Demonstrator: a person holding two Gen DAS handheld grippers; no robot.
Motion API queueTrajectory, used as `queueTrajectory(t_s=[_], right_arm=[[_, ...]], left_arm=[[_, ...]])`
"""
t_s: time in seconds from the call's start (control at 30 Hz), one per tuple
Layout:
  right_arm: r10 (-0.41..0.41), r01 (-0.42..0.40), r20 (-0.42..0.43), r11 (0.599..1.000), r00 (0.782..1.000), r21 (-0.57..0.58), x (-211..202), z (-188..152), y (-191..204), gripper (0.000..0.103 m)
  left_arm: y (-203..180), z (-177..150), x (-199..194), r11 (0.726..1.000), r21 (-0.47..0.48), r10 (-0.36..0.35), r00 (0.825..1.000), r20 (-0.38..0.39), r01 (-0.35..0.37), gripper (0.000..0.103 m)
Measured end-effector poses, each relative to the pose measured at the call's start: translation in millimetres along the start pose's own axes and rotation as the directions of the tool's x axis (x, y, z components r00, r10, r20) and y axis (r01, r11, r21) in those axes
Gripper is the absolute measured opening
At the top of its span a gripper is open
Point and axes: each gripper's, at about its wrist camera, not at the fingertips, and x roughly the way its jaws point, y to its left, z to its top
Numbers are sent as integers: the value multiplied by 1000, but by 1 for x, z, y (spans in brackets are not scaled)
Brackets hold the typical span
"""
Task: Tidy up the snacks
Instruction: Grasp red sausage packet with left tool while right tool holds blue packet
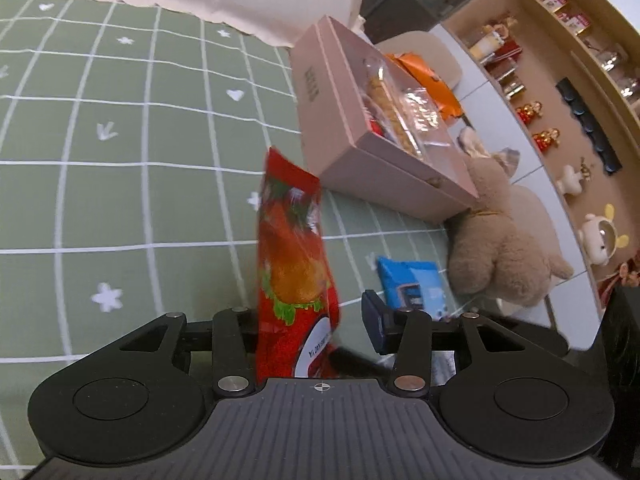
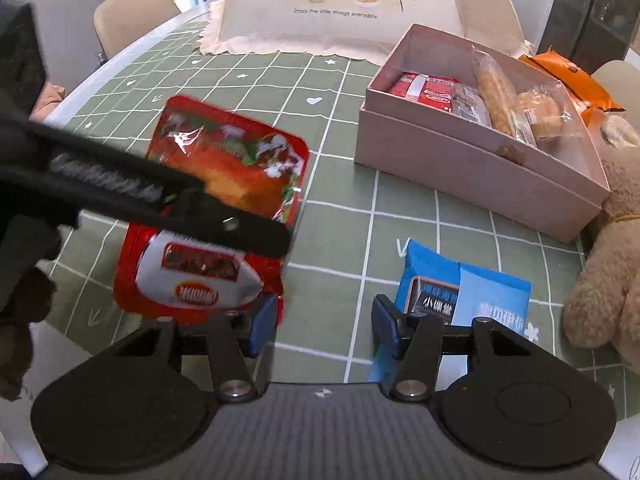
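Note:
A red snack packet point(image 1: 294, 264) stands on edge between the fingers of my left gripper point(image 1: 314, 320). It leans at the left side, and the right pad point(image 1: 372, 320) stands apart from it, so the gripper is open. From the right wrist the same red packet point(image 2: 224, 168) shows flat-on above the green cloth, with a left gripper finger point(image 2: 240, 228) across it. My right gripper point(image 2: 322, 324) is open over bare cloth. A blue packet point(image 2: 460, 296) lies just behind its right finger. The pink open box point(image 2: 460, 168) holds several snacks.
An orange packet point(image 2: 568, 80) lies behind the box. A beige plush toy point(image 2: 608, 272) sits at the box's right end, by the table edge. A white mesh food cover point(image 2: 360, 8) stands at the back. Chairs and a shelf point(image 1: 560, 80) lie beyond the table.

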Motion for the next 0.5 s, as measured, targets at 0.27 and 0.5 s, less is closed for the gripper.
queueTrajectory(t_s=[0.27, 0.5], right_arm=[[4, -4, -1, 1000, 1000, -22, -4, -4, 3, 53], [-52, 51, 42, 998, 998, 22, -27, -14, -8, 77]], left_arm=[[-12, -2, -1, 998, 43, 34, 999, 20, -35, 30], [-1, -9, -21, 996, 11, 90, 996, 1, -90, 27]])
